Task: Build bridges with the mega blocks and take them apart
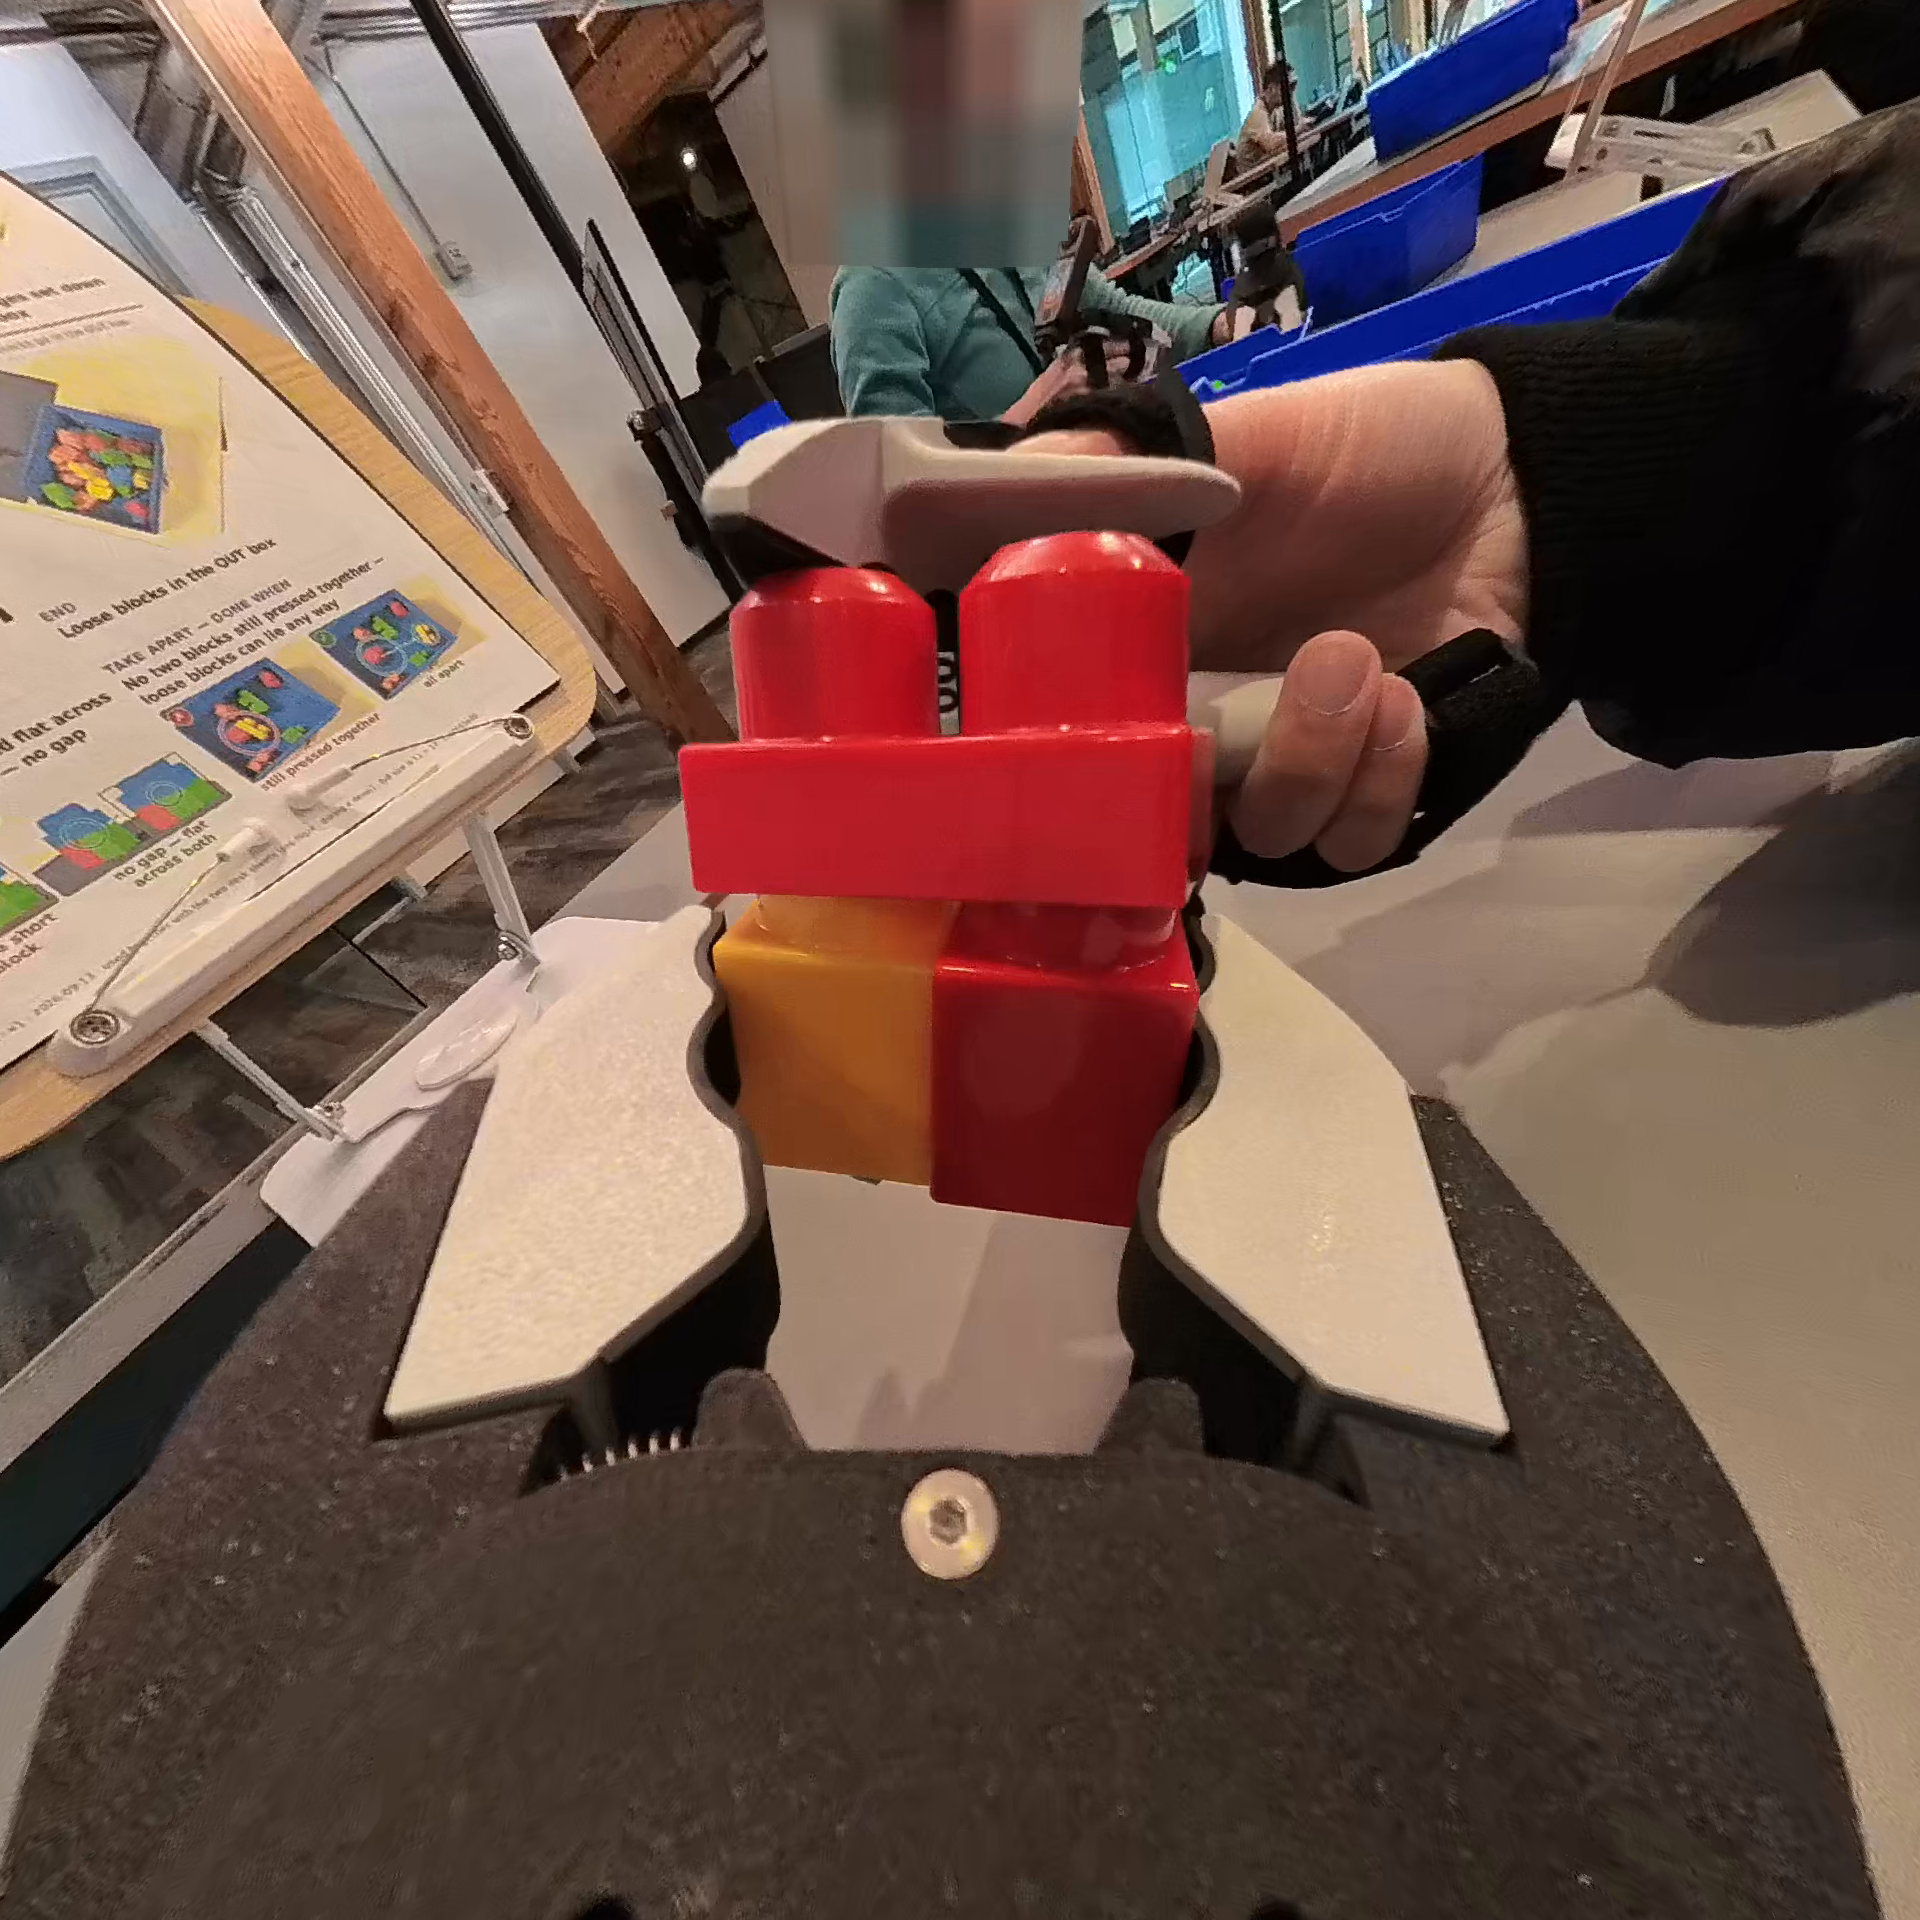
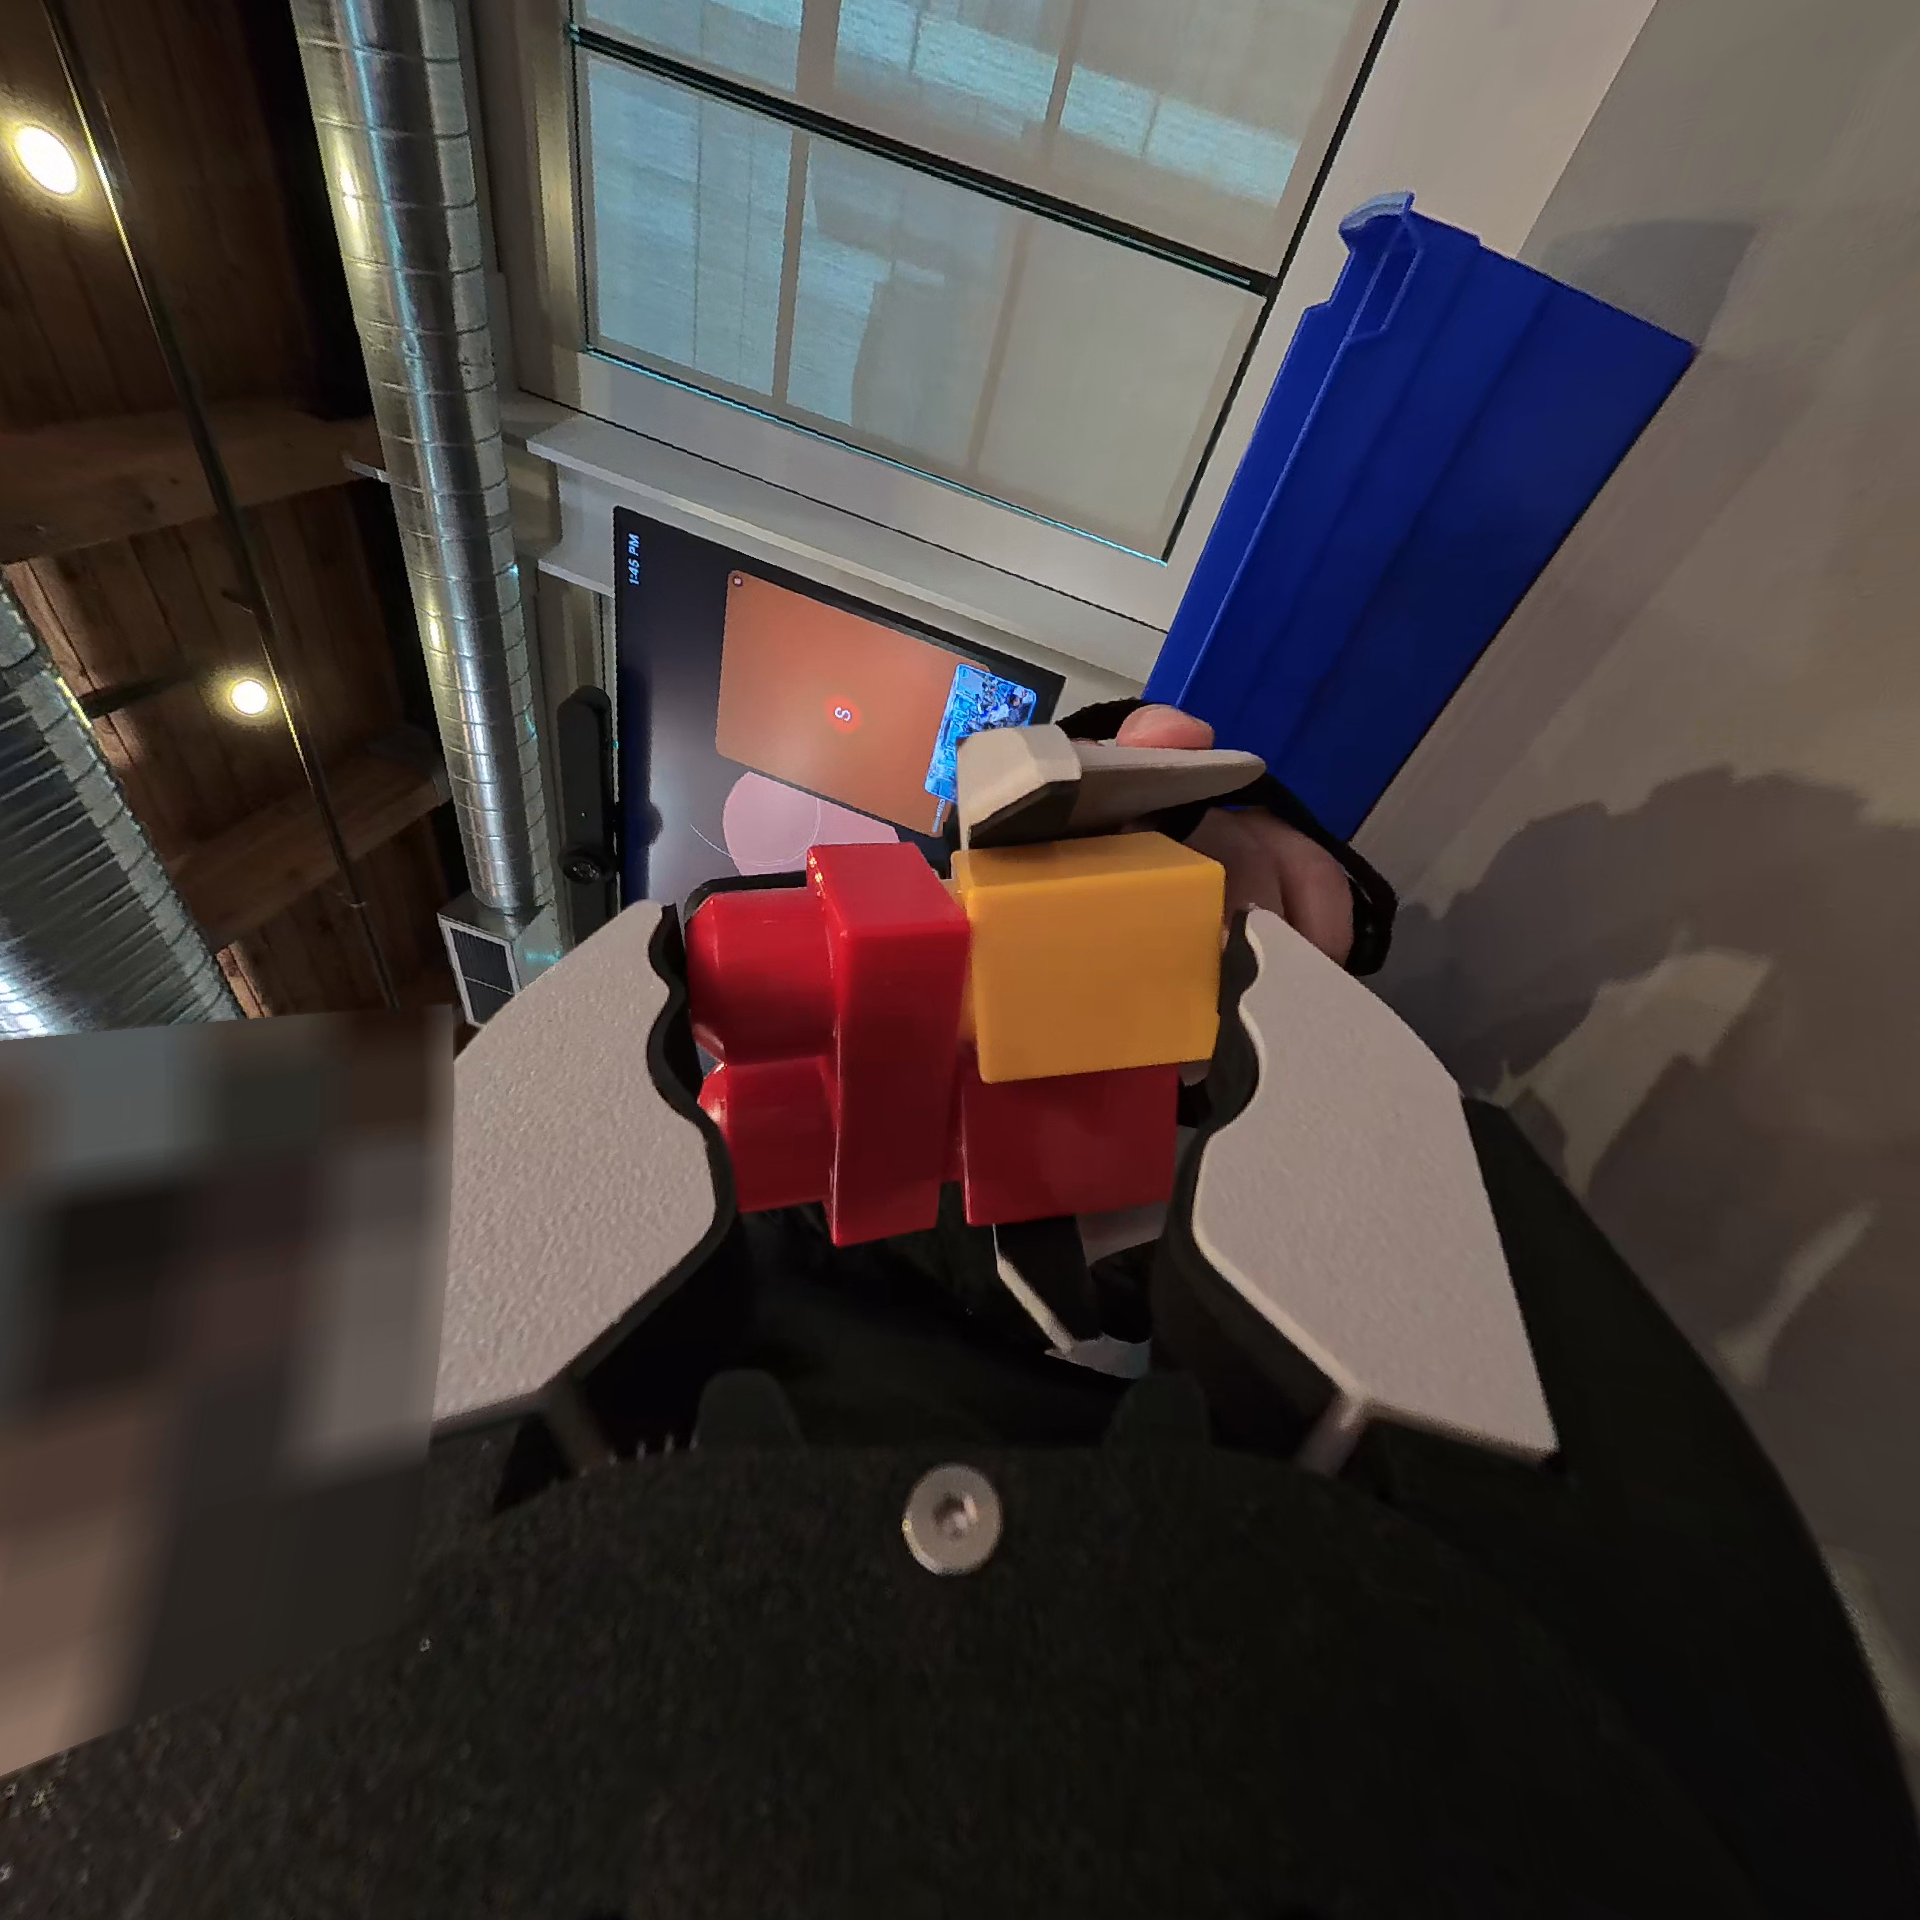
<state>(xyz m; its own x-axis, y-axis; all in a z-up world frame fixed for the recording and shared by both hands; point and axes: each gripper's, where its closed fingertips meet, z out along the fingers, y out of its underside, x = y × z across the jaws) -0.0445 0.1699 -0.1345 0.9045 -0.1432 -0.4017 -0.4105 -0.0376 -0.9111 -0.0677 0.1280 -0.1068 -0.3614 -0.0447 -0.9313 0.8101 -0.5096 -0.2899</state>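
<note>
Held above the pale bench (image 1: 1662, 1195): small plastic bridge, red two-stud block (image 1: 935, 810) on orange-yellow cube (image 1: 831, 1049) and red cube (image 1: 1070, 1081) | left gripper (image 1: 951, 1039) pinches both cubes | right gripper (image 2: 951, 1049) clamps the bridge lengthwise | bridge looks intact; pulling apart remains.

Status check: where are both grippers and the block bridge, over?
Left gripper shut on the yellow block and lower red block. Right gripper clamps the bridge lengthwise, studs to base. Long red block seated across both. Nothing in the way.
</note>
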